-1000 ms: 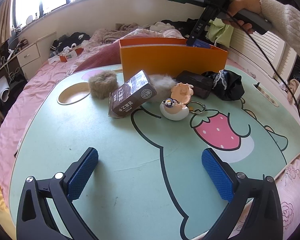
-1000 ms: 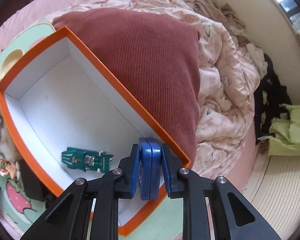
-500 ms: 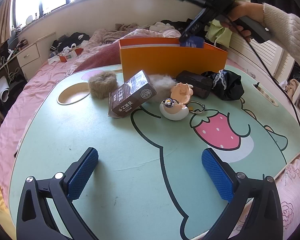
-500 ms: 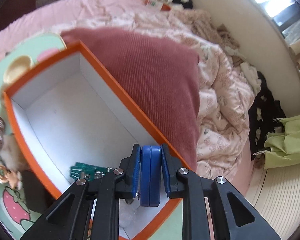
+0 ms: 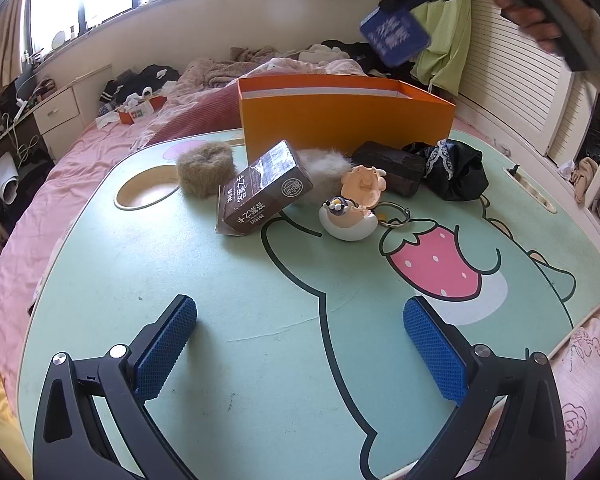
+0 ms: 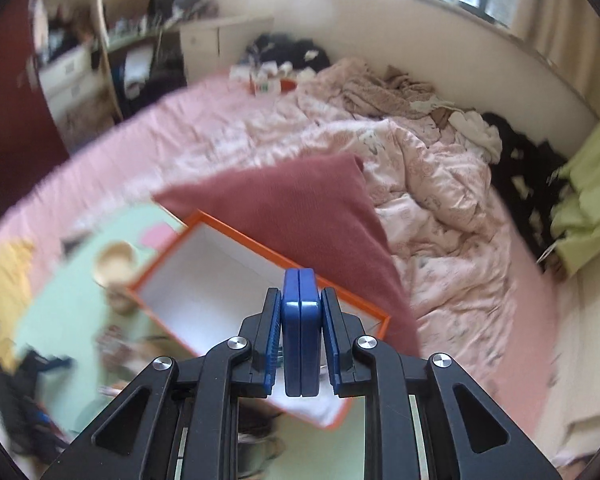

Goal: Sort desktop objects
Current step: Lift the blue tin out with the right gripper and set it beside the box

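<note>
My right gripper (image 6: 300,312) is shut on a flat blue case (image 6: 300,332). It holds the case high above the orange box (image 6: 260,276). In the left wrist view the blue case (image 5: 394,36) hangs in the air above the orange box (image 5: 340,120). My left gripper (image 5: 300,344) is open and empty, low over the green table (image 5: 220,280). On the table lie a brown milk carton (image 5: 262,192), a fuzzy brown scrunchie (image 5: 206,164), a pig toy (image 5: 362,184), a white egg toy (image 5: 348,220), a dark wallet (image 5: 392,166) and a black lace cloth (image 5: 456,170).
A key ring (image 5: 396,214) lies by the egg toy. The table has a round cup hole (image 5: 148,192) at its left. A dark red pillow (image 6: 320,208) and pink bedding (image 6: 440,184) lie behind the box. The right wrist view is motion-blurred.
My right gripper has lifted the blue case up and away from inside the orange box and tilted its view upward. My left gripper has not moved.
</note>
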